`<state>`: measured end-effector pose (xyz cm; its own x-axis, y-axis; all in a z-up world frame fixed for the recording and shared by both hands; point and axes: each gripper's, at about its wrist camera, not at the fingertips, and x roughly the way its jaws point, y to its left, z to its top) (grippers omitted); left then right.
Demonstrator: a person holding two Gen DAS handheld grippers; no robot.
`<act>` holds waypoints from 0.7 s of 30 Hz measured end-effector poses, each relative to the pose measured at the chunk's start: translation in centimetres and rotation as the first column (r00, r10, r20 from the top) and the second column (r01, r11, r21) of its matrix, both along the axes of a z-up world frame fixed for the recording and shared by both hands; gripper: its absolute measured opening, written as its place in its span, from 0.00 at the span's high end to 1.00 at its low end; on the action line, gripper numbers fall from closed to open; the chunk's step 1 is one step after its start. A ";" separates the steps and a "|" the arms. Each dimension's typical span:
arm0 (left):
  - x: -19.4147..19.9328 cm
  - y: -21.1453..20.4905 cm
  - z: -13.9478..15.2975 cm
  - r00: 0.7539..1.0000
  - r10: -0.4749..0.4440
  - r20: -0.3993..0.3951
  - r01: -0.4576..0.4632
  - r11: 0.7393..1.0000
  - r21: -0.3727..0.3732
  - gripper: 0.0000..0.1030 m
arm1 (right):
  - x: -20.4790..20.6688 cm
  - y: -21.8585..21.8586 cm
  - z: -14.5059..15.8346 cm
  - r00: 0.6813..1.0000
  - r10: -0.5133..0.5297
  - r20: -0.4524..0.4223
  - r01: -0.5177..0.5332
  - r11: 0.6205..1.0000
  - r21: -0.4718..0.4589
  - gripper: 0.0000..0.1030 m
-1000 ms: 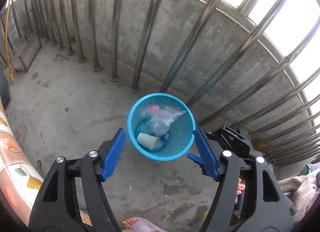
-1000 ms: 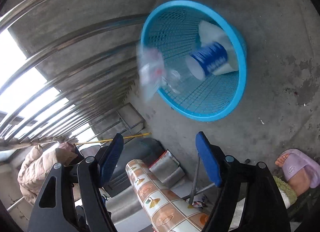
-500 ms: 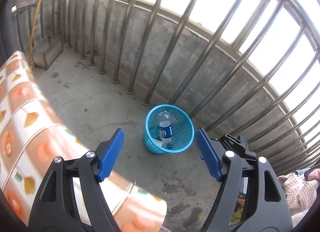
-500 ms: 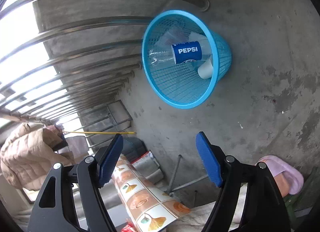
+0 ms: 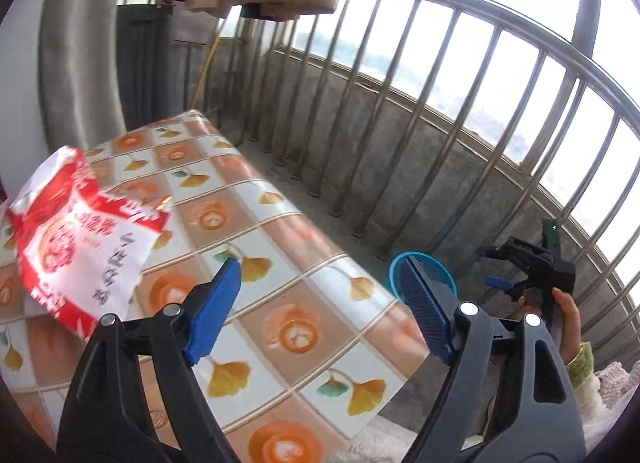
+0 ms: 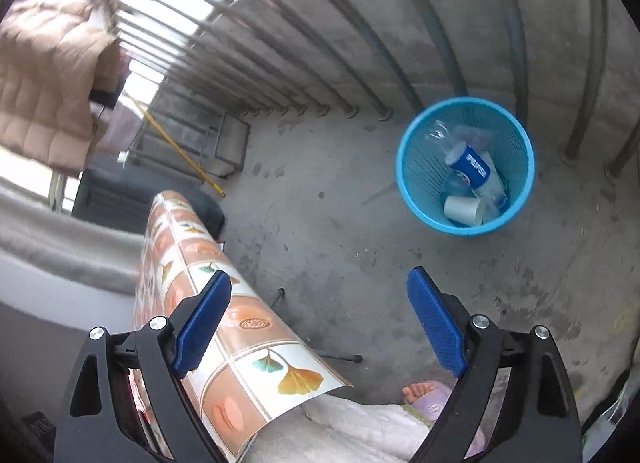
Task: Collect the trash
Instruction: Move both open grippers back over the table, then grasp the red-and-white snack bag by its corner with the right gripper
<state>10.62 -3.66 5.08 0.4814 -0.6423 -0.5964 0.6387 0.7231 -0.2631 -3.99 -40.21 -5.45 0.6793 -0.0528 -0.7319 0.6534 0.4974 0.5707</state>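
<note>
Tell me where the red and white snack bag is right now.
The red and white snack bag lies at the left of the left wrist view, on the patterned tablecloth, left of the gripper's fingers.

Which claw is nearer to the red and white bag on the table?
Left. The left claw is over the table, beside the red and white bag. The right claw is beyond the table's edge.

Each hand-held gripper, left (image 5: pixel 320 315) and right (image 6: pixel 320 319), has black plastic arms with silver screws and ribbed blue pads. The right hand (image 5: pixel 568 323) wears a yellow-green cuff over what looks like pale fleece. One foot (image 6: pixel 420 389) wears a lilac slipper.
</note>
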 end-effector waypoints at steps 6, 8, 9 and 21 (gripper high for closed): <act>-0.3 10.3 -1.6 0.975 0.221 -0.018 -0.222 0.974 -0.049 0.25 | 5.1 5.7 4.9 0.958 0.274 0.087 -0.268 0.960 -0.078 0.15; -0.3 12.9 -1.9 0.958 0.286 -0.021 -0.287 0.956 -0.069 0.25 | 7.5 8.1 6.0 0.928 0.358 0.106 -0.351 0.933 -0.077 0.15; -0.3 14.1 -2.0 0.947 0.321 -0.022 -0.322 0.944 -0.075 0.25 | 8.7 9.3 6.3 0.910 0.399 0.115 -0.393 0.917 -0.071 0.15; 0.8 25.8 -4.1 0.746 0.659 -0.095 -0.664 0.748 -0.025 0.25 | 22.4 35.1 9.5 0.520 0.852 0.059 -0.813 0.515 -0.271 0.15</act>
